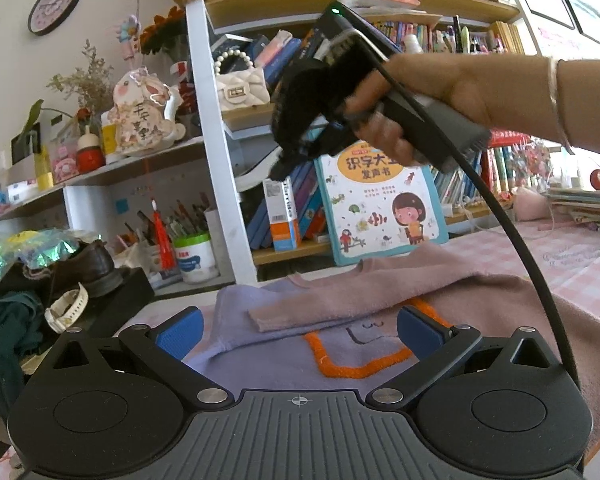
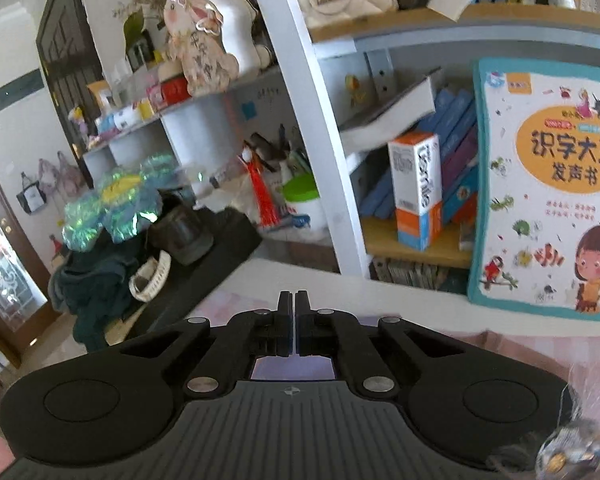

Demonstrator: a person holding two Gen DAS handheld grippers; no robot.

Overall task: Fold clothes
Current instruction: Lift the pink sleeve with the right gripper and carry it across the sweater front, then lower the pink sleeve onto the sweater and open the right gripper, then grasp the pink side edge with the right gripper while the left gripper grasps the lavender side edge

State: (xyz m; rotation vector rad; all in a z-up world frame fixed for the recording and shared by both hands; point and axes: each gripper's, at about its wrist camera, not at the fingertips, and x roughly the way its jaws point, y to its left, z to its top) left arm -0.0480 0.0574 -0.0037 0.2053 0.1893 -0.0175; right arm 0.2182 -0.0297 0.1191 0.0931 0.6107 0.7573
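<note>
The left hand-held gripper (image 1: 298, 330) hovers low over the sweater (image 1: 340, 344), its 2 blue pads spread wide with nothing between them. The sweater, lavender with a pink sleeve folded across it and an orange outline on the front, lies flat on the counter (image 1: 560, 252), which has a pink checked cover, just in front of the children's book (image 1: 380, 208) that leans on the bookshelf (image 1: 216, 152). The right hand-held gripper (image 2: 294, 320) has its jaws pressed together on nothing; in the left wrist view a hand (image 1: 452, 96) holds it in the air above the sweater, level with the book's top.
</note>
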